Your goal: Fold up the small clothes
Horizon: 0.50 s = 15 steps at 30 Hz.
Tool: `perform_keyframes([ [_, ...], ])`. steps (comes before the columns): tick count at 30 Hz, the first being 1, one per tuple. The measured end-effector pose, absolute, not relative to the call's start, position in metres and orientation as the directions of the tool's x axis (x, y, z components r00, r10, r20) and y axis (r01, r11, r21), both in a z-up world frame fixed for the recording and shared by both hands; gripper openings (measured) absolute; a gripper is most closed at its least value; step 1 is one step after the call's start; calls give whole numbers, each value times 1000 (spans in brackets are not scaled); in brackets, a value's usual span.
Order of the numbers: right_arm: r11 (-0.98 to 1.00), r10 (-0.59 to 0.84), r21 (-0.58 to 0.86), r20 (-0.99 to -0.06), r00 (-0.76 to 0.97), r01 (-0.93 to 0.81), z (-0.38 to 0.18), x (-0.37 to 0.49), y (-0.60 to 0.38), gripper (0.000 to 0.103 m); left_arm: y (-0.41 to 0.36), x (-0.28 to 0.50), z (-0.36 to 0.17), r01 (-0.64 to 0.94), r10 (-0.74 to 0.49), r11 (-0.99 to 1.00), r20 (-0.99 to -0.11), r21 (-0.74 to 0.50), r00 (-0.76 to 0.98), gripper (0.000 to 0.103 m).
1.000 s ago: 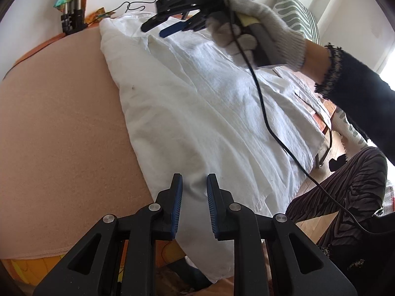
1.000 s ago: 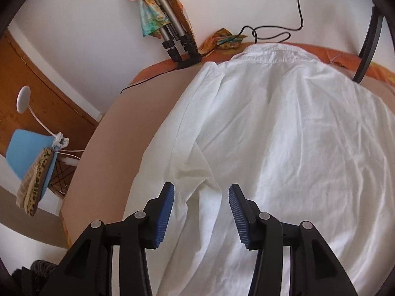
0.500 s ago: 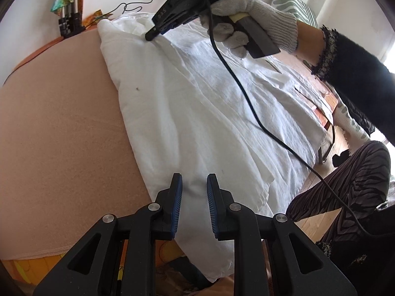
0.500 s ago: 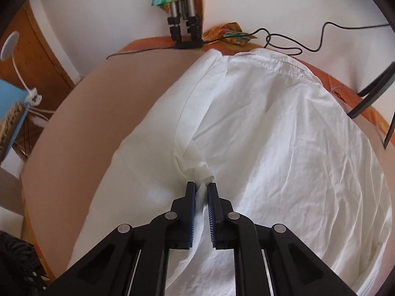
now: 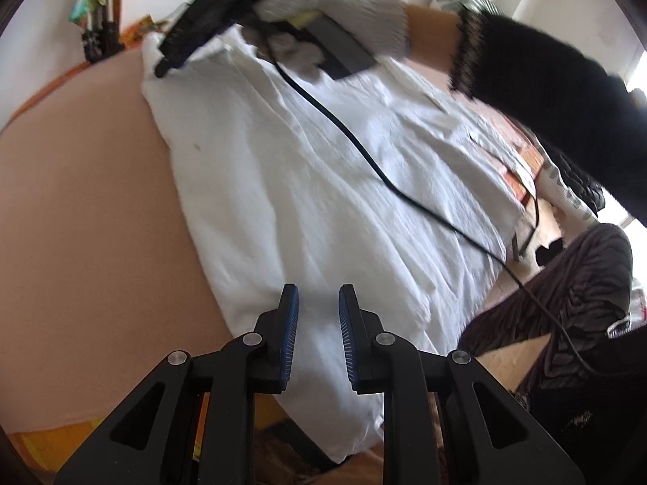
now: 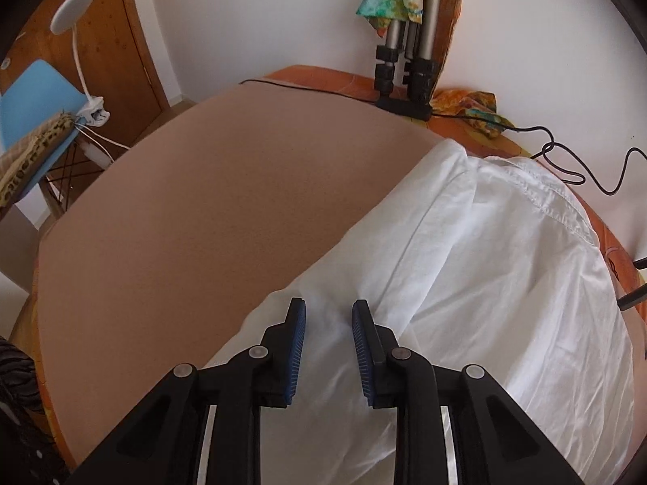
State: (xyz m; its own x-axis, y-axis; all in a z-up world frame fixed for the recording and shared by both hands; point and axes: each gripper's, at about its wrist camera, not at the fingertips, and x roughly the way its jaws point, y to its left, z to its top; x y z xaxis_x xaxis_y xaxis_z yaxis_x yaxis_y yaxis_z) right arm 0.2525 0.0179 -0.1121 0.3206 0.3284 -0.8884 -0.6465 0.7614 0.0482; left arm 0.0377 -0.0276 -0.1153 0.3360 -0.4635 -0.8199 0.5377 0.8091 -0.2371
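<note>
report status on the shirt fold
left gripper parted over shirt hem, nothing pinched. right gripper at side fold, grip unclear. its cable drapes across shirt.

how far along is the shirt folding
No finished fold shows: the white shirt lies spread across the table. In hand: the right gripper sits at its side edge, grip unclear; the left gripper hovers at the hem. Sides, sleeves and the final fold look left.

The gloved hand (image 5: 331,12) and the right gripper (image 5: 178,46) it holds are blurred, so maybe the tips pinch the shirt (image 5: 307,169). The shirt's near end hangs over the table (image 5: 81,210) edge, hidden behind the left gripper (image 5: 317,323).
</note>
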Motion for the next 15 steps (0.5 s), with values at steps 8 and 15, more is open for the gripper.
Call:
perform_keyframes([
  [8,803,300,23,-878,372,-595,-110,259,24,19,-34,13,-116,587,-498,774,-802,-238,331,19],
  [15,754,495,218,-808,318,-619,-64,189,-2,25,-19,2,-96,603,-533,759,-768,-247,356,19],
])
